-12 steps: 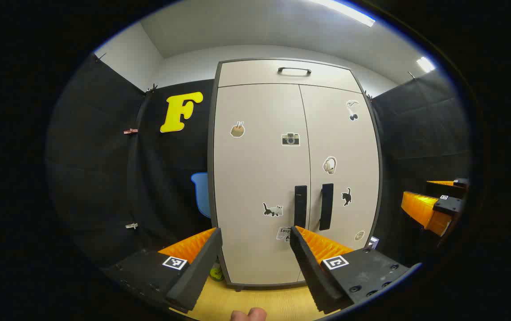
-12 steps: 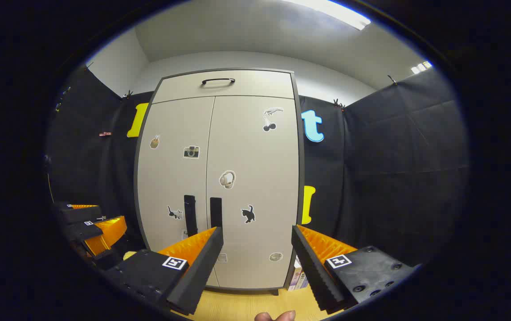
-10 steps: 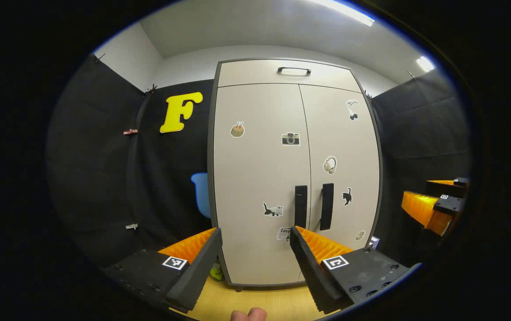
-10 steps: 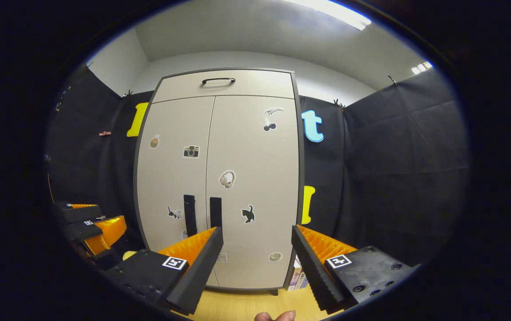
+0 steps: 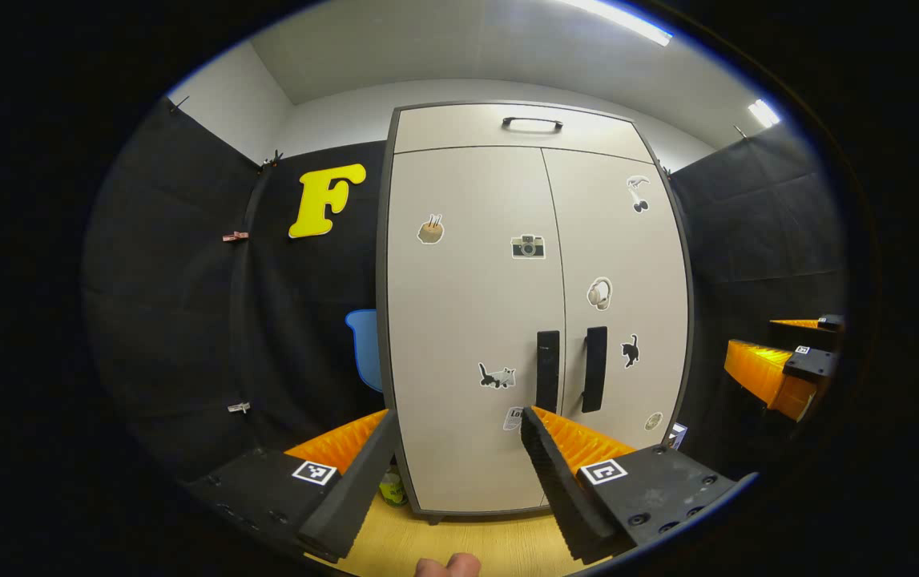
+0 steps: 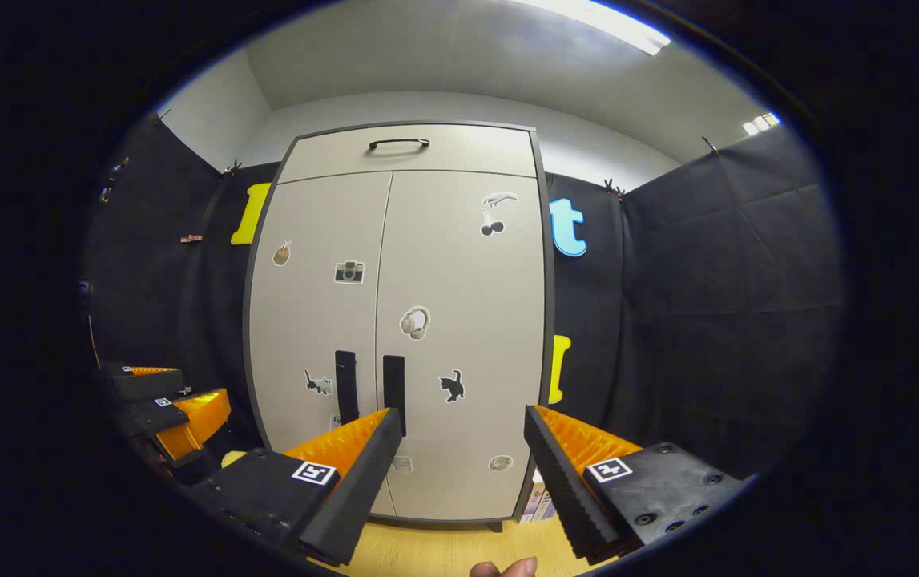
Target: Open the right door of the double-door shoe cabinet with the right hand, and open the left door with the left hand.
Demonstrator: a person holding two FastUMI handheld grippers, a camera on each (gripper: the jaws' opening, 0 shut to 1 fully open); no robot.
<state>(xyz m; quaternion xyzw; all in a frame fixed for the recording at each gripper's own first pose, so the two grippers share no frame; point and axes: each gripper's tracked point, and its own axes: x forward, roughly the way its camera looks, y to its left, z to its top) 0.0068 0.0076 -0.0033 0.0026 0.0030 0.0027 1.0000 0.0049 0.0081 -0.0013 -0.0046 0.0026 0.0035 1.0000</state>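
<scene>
A pale double-door shoe cabinet (image 5: 475, 320) (image 6: 443, 264) stands ahead with both doors closed and small stickers on them. Its two dark vertical handles sit side by side low at the middle seam: the left door handle (image 5: 547, 370) (image 6: 345, 375) and the right door handle (image 5: 594, 369) (image 6: 393, 383). My left gripper (image 5: 459, 461) is open and empty, short of the left door, its right finger below the left handle. My right gripper (image 6: 463, 463) is open and empty in front of the right door; it also appears at the right edge (image 5: 771, 373) of the left gripper view. The left gripper appears low left (image 6: 175, 409) in the right gripper view.
A top drawer with a dark handle (image 5: 532, 123) sits above the doors. The cabinet stands on a light wooden floor (image 5: 459, 541). A small yellow-green item (image 5: 389, 487) lies by its left foot and some books (image 6: 538, 501) by its right foot. Black cloth walls close in on both sides.
Both grippers have edged slightly closer to the cabinet and drifted a little; the handles sit a bit further right in each view. The doors stay closed and both grippers stay open.
</scene>
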